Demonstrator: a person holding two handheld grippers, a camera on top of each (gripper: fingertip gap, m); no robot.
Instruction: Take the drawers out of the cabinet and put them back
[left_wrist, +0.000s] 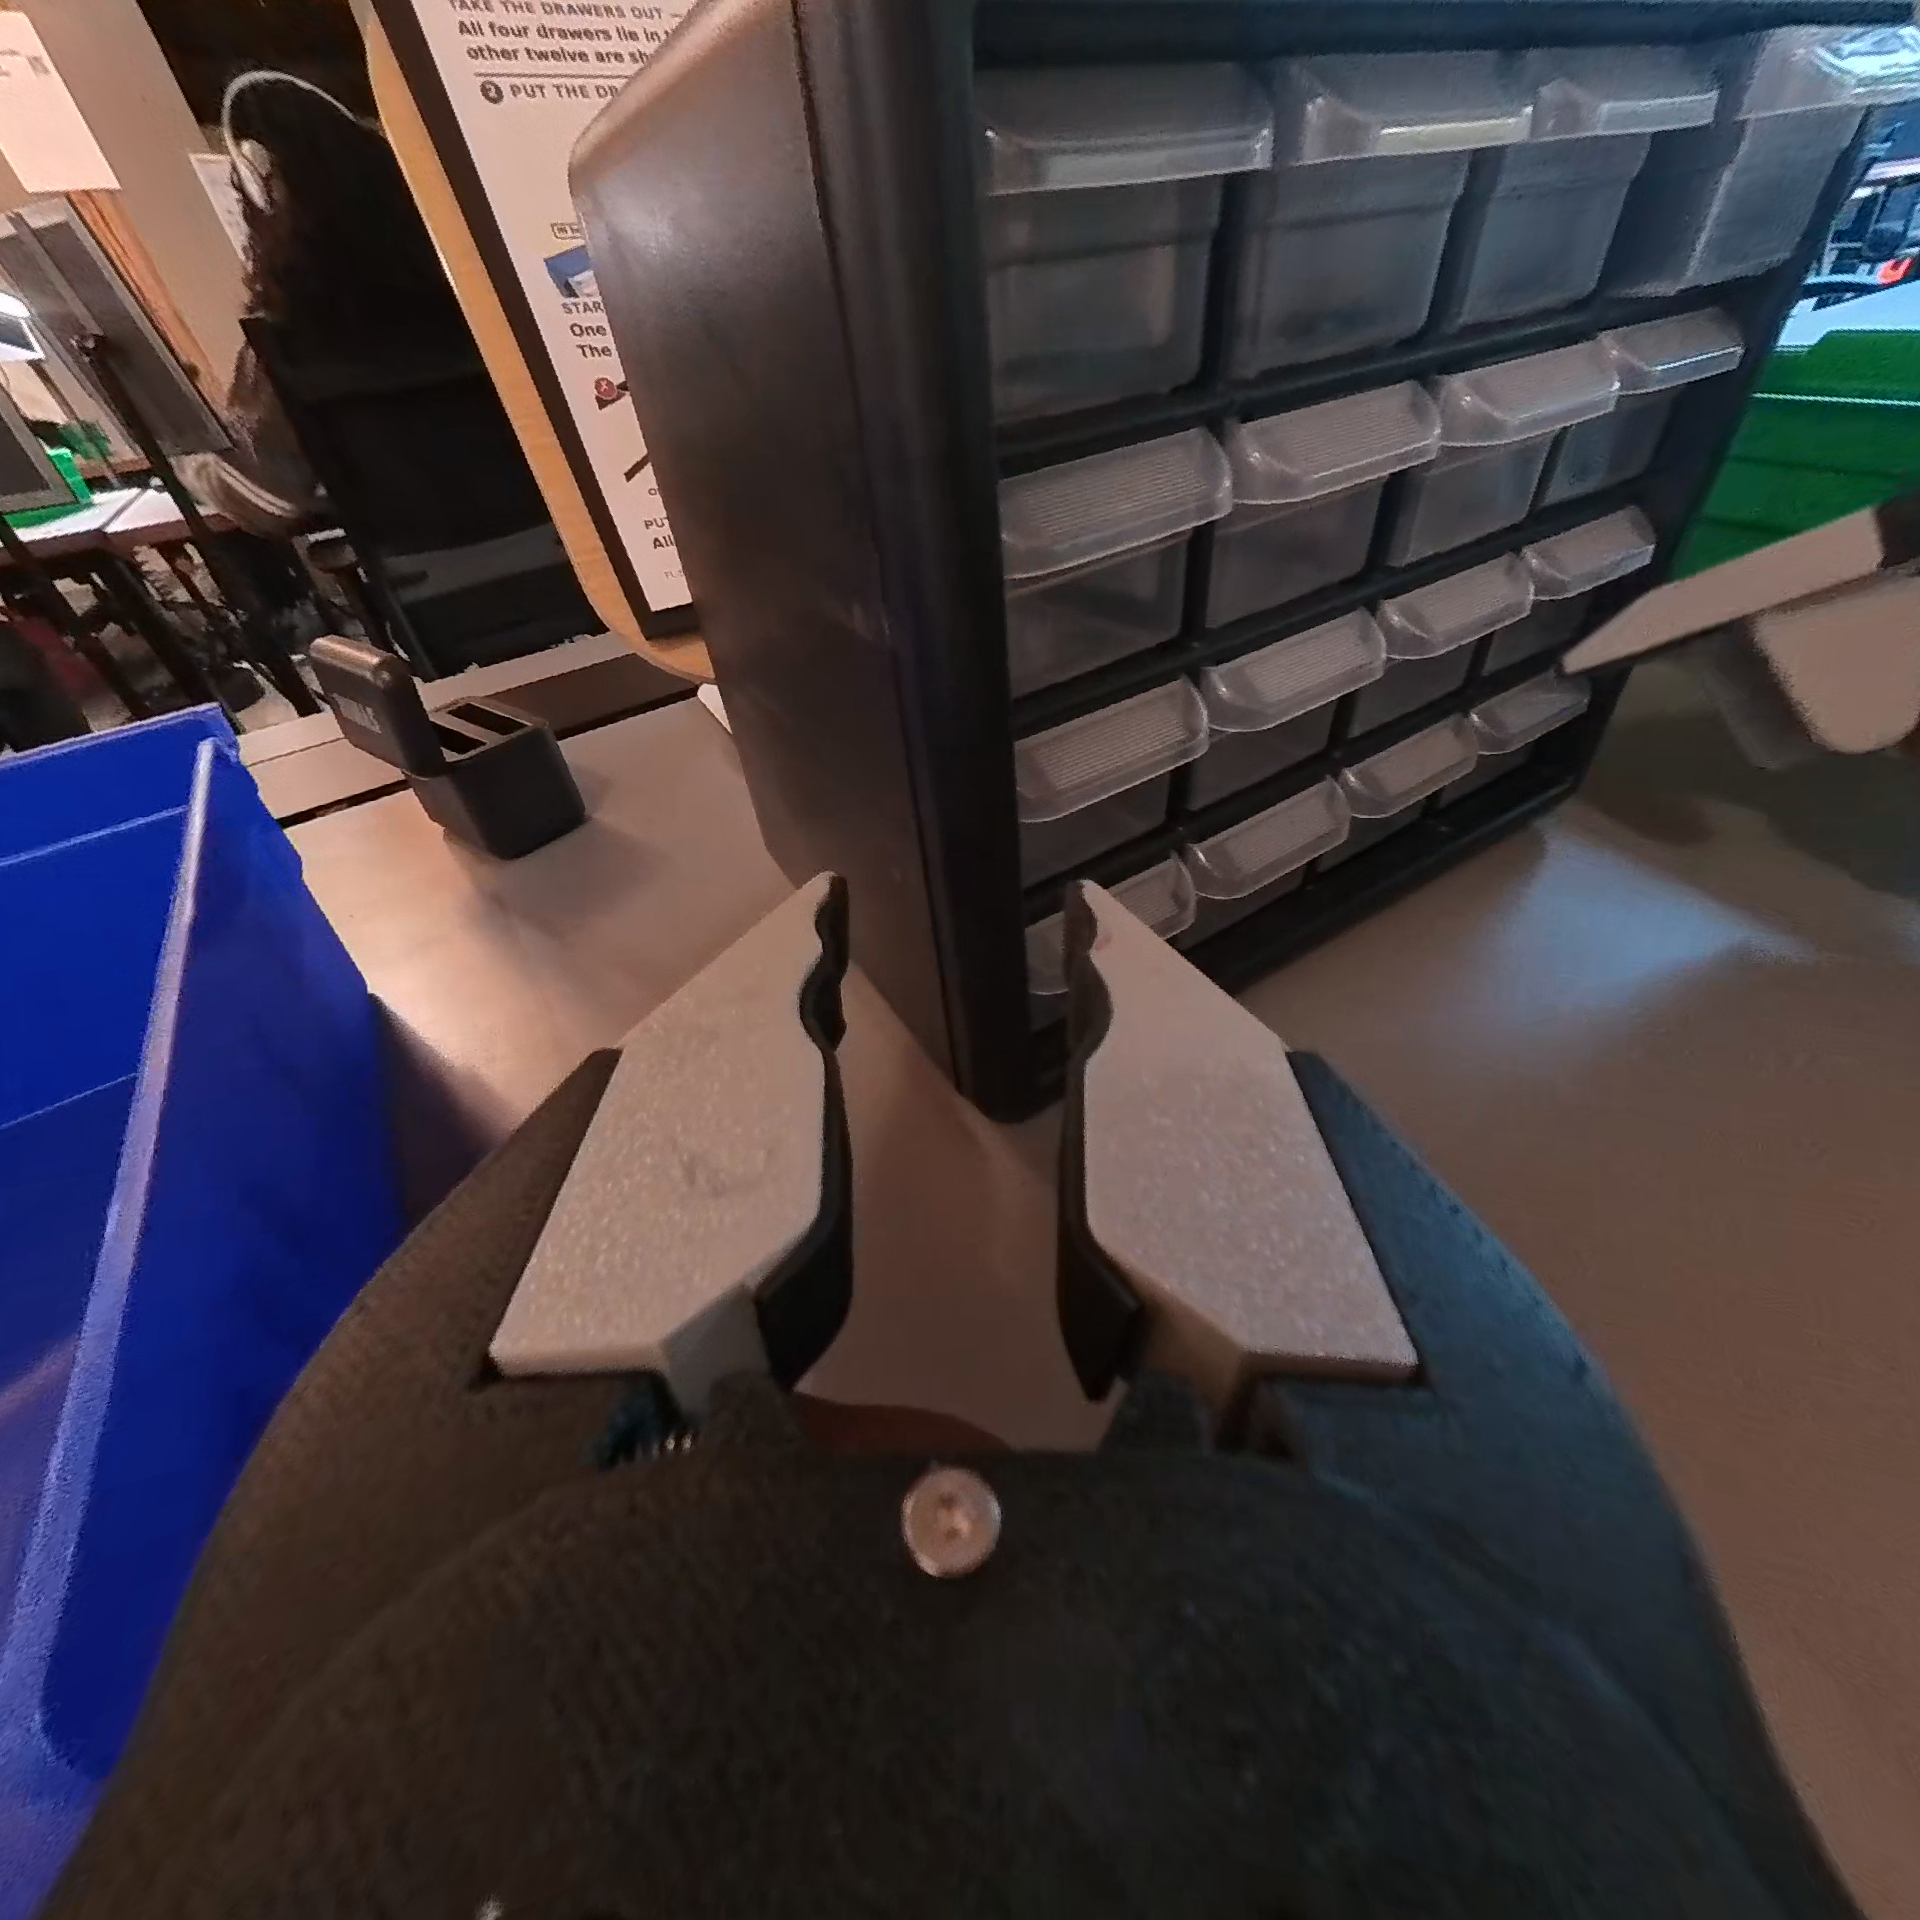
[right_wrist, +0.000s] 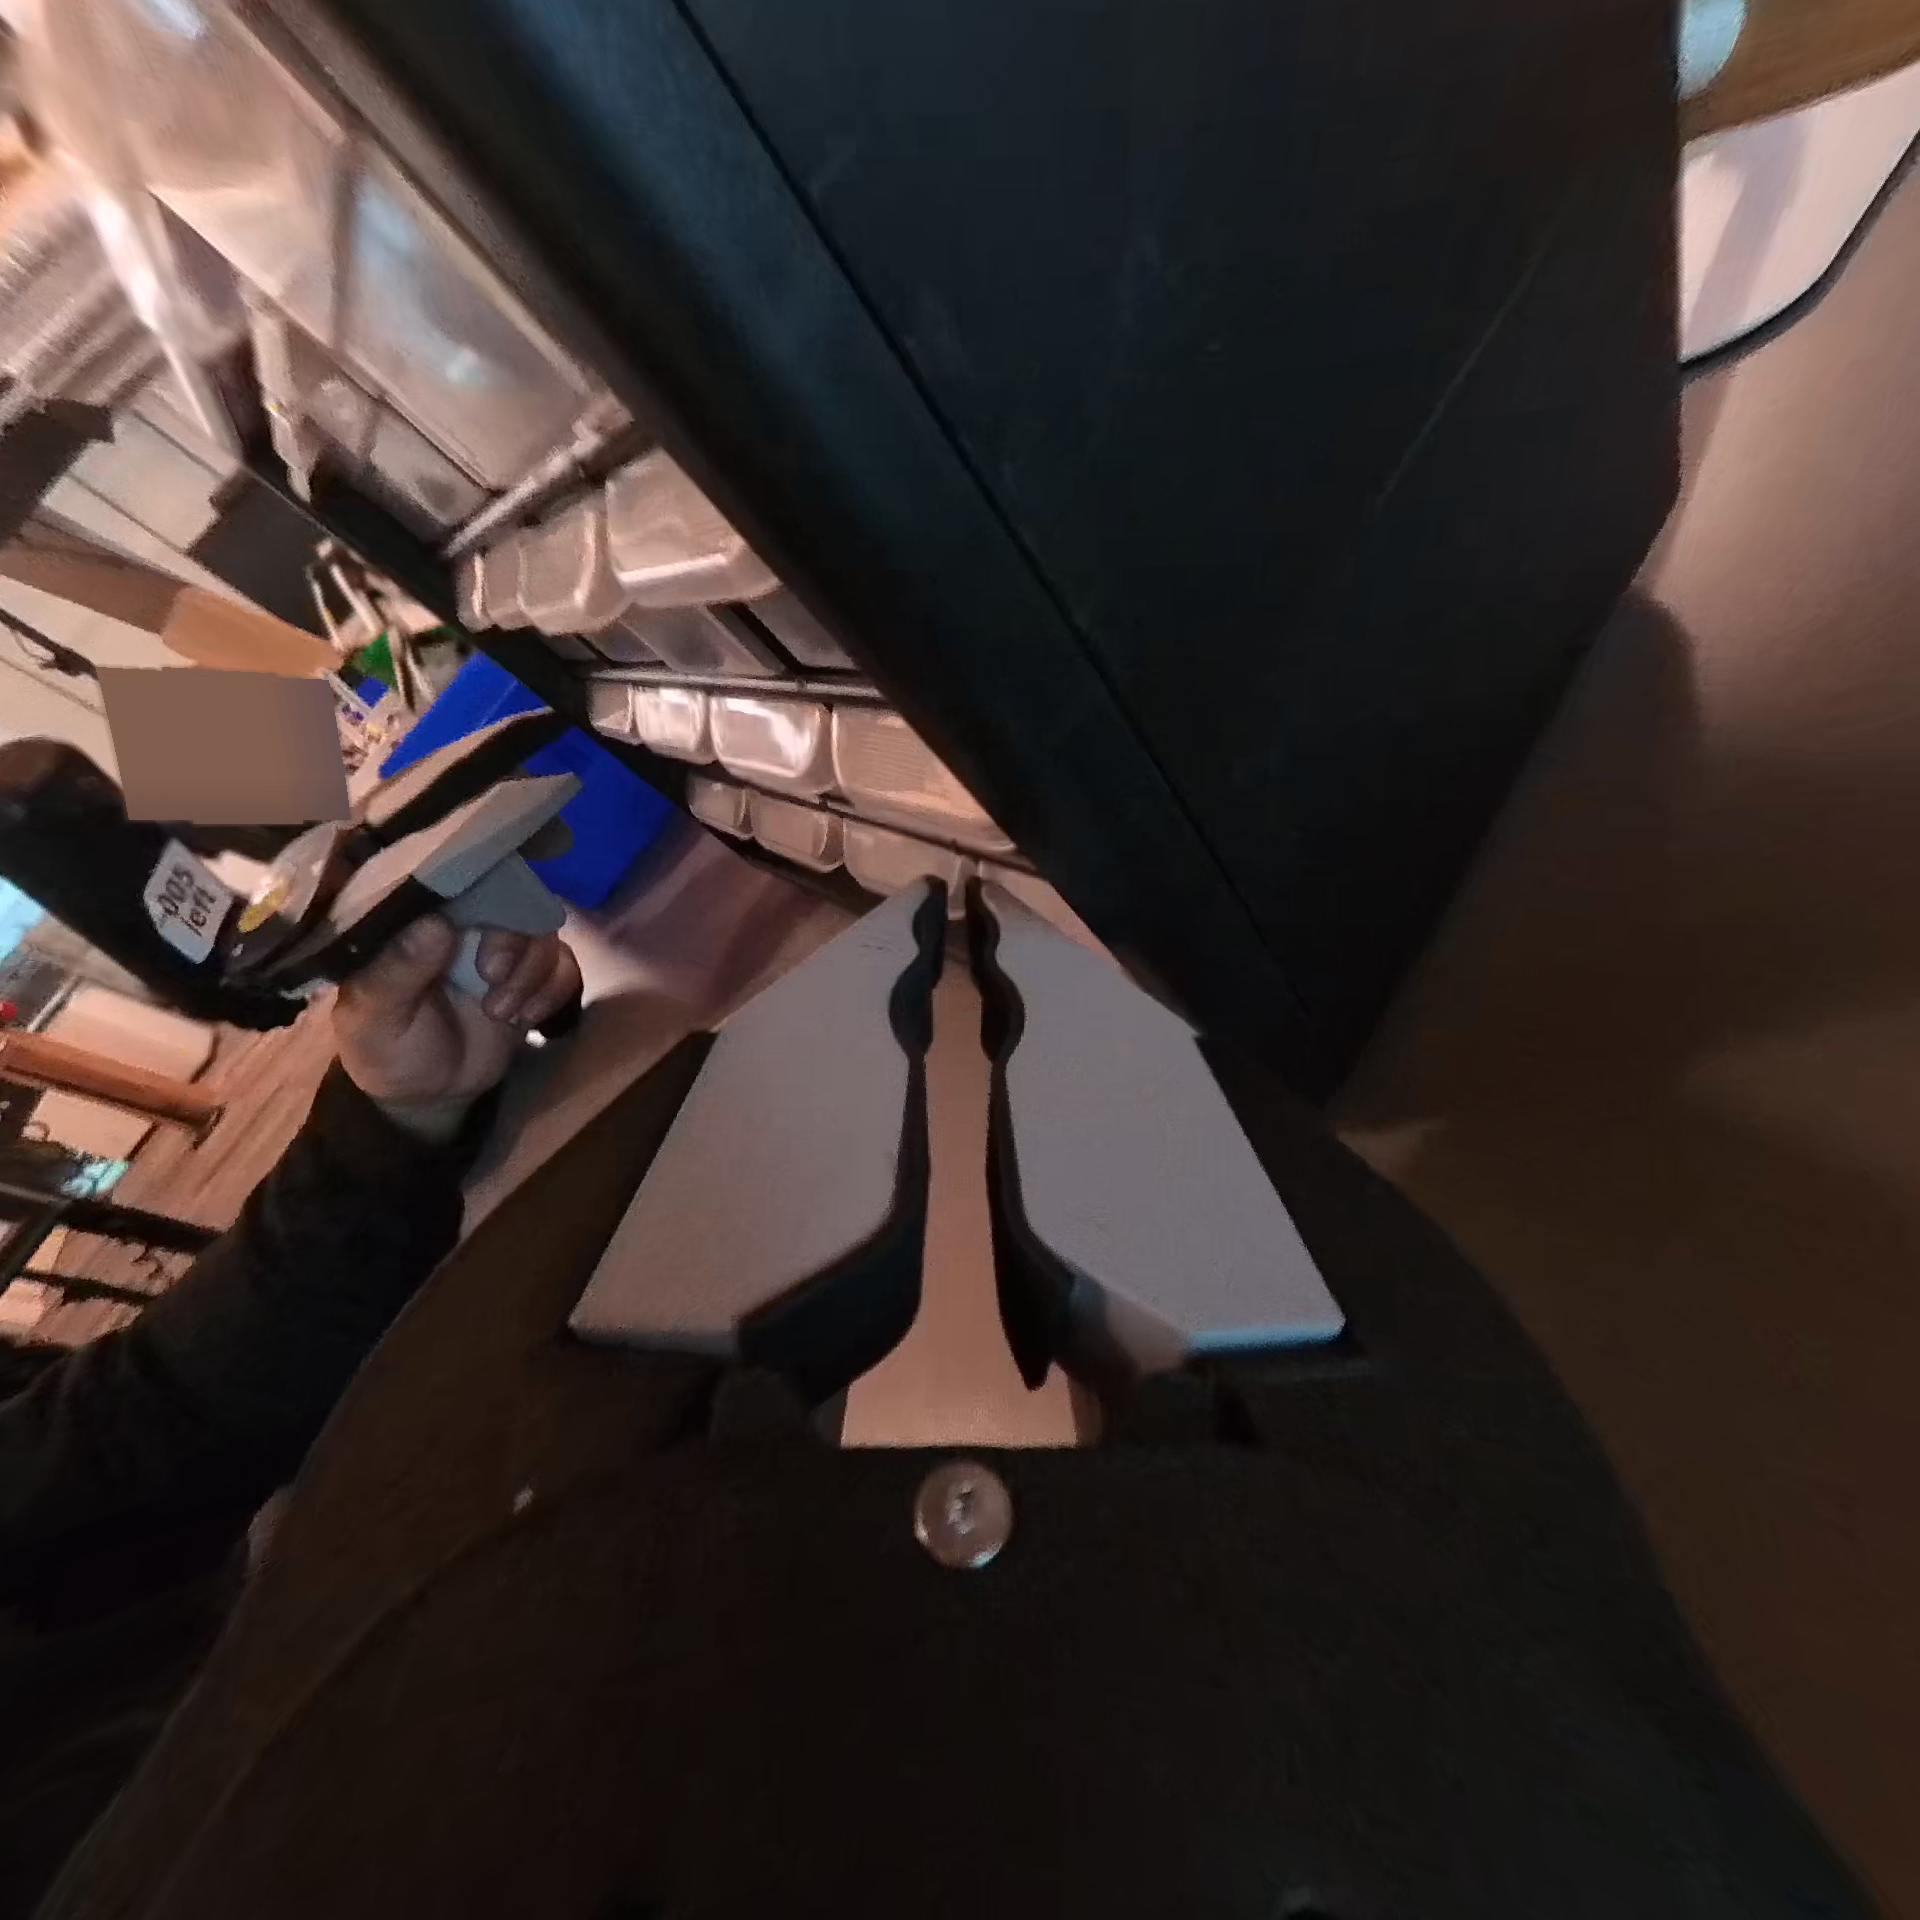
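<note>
A black cabinet (left_wrist: 790, 540) with rows of clear plastic drawers (left_wrist: 1112, 520) stands on the grey table (left_wrist: 1558, 1143). All the drawers I can see sit in their slots. My left gripper (left_wrist: 956, 904) is open and empty, with the cabinet's front left corner between its fingers. My right gripper (right_wrist: 956, 888) is nearly closed, its tips on the handle lip of the bottom right drawer (right_wrist: 914, 842). In the left wrist view the right gripper (left_wrist: 1579, 660) reaches that drawer (left_wrist: 1522, 712) from the right. The cabinet's dark side (right_wrist: 1195, 416) fills the right wrist view.
A blue bin (left_wrist: 156, 1039) stands on the table at the left. A small black box with an open lid (left_wrist: 488, 769) sits behind it. A poster board (left_wrist: 551, 312) leans behind the cabinet. A green block (left_wrist: 1818, 447) shows at the far right. A hand (right_wrist: 436, 1018) holds the left gripper (right_wrist: 561, 753).
</note>
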